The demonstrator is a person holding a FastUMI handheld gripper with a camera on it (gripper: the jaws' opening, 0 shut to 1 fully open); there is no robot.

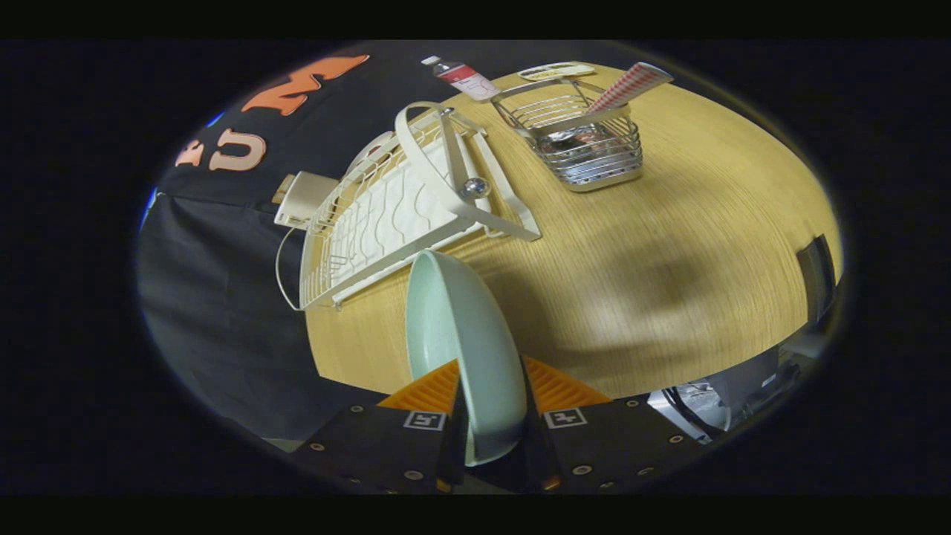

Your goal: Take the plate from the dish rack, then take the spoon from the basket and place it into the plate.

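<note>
The pale green plate was held edgewise by its rim in the clamped gripper; rigid, glazed, judged slippery and breakable above the bench.

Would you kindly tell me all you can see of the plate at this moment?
The plate is pale green, smooth and glossy, ceramic by its look, with a shallow dished face and a rounded rim. It stands on edge, clamped between the two fingers of the hand-held gripper, out of the white dish rack that lies just beyond it. It hangs above the wooden table; only the fingers touch it.
</note>
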